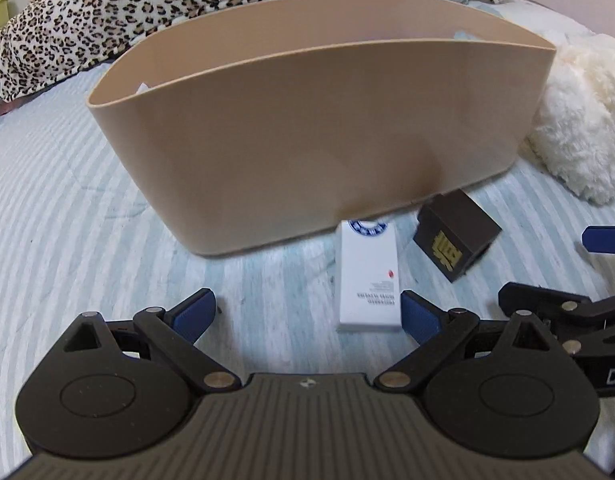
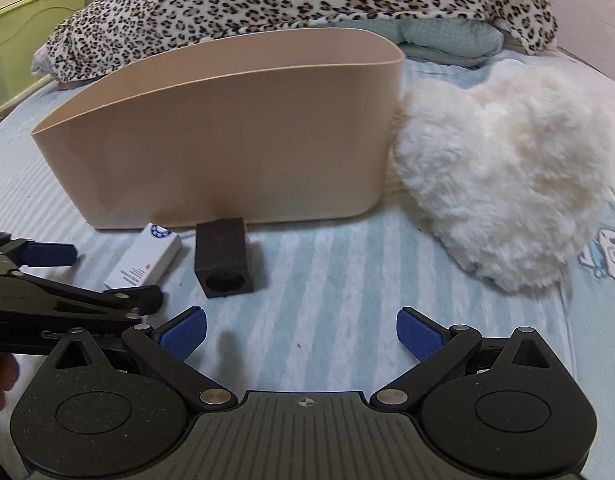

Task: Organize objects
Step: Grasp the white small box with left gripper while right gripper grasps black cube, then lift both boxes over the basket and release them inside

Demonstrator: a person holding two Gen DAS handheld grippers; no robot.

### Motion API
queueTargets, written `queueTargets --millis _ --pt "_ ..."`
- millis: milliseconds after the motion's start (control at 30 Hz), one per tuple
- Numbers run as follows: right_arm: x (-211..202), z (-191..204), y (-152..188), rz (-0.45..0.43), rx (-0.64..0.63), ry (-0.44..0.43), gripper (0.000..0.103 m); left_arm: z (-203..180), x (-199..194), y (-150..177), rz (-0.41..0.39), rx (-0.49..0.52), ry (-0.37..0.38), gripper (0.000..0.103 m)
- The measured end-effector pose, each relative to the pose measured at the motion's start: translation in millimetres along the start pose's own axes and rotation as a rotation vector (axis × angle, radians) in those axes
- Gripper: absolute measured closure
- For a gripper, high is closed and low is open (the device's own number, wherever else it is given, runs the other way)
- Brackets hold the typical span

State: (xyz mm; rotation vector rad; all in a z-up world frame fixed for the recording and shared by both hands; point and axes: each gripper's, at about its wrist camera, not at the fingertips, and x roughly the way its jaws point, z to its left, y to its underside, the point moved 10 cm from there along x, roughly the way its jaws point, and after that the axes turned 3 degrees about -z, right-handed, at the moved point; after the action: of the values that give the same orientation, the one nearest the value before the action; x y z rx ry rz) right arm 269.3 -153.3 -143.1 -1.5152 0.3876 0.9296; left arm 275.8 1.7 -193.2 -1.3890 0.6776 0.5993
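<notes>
White card makes up the flat box [image 1: 368,276], and it lies on the striped bed [image 1: 87,208] just in front of the left tool [image 1: 307,312]. This tool is wide open and holds nothing. The box sits a little to the right of the middle of the gap, with its near end close to the right blue pad [image 1: 421,316]. Its long side points away from the tool, toward the tan bin [image 1: 307,140], so the two pads could close on its thin sides. The far end of the box is right by the bin's wall.

Next to the right is the dark box [image 2: 223,258], also on the bed, just in front of the bin. It lies ahead of the right tool [image 2: 301,334], a bit to the left. That tool is wide open too, and empty.

I think the left tool is nearer the white box, and the right tool is nearer the dark one. Both things likely go up and over into the bin.
</notes>
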Motion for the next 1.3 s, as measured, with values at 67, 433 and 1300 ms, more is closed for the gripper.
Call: queueTargets --millis 67,433,1300 --pt "4.8 3.6 -2.7 -0.002 -0.008 -0.009 0.003 1.8 1.9 -3.6 -0.014 0.001 -0.011 0.006" --pt "24.4 23.5 -17.5 -0.027 -0.049 -0.056 0.024 15.6 7.5 -14.7 -0.044 -0.018 0.042 0.043" --pt "-60.4 16.1 -30.2 -0.179 0.024 -0.069 0.075 21.9 -94.1 -46.5 -0.219 0.008 0.071 0.071"
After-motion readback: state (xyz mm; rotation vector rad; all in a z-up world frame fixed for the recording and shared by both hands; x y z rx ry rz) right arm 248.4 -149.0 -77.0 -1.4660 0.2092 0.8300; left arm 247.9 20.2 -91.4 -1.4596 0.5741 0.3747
